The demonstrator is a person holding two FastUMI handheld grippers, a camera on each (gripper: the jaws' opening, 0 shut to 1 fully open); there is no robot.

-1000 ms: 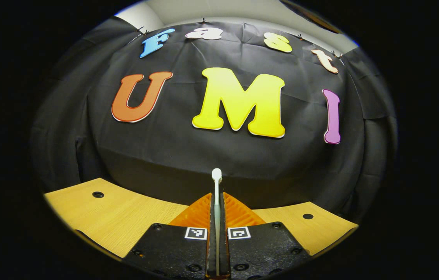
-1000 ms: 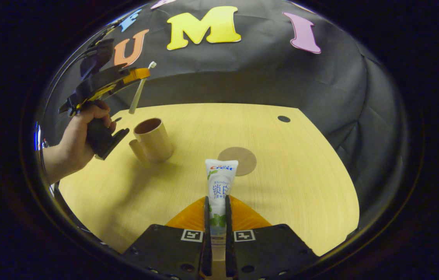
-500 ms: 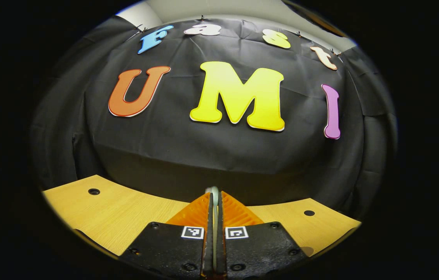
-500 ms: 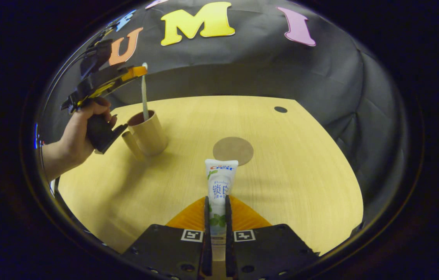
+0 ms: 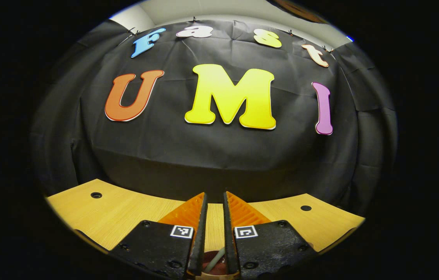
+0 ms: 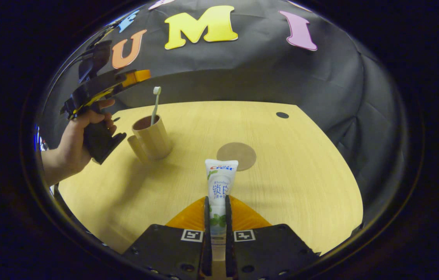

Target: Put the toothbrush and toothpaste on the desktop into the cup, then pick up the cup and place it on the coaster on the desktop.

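The desk (image 6: pixel 289 179) looks like pale wood with a fine straight grain and a matt finish. The cup (image 6: pixel 152 138) is smooth and matt, tan, plastic by its look. The coaster (image 6: pixel 236 156) is flat, dull brown. The toothpaste (image 6: pixel 220 186) tube is glossy printed plastic. The toothbrush (image 6: pixel 154 105) is slim, pale, smooth plastic. The wall cloth is matt and creased.

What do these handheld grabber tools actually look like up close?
Each gripper, the right gripper and the left gripper, has a black, bolted body carrying two small square black-and-white coded markers, with two ribbed wedge-shaped fingers ahead. From the side, the left gripper has a black pistol-style handle gripped by a bare hand, and dark cables loop behind it.
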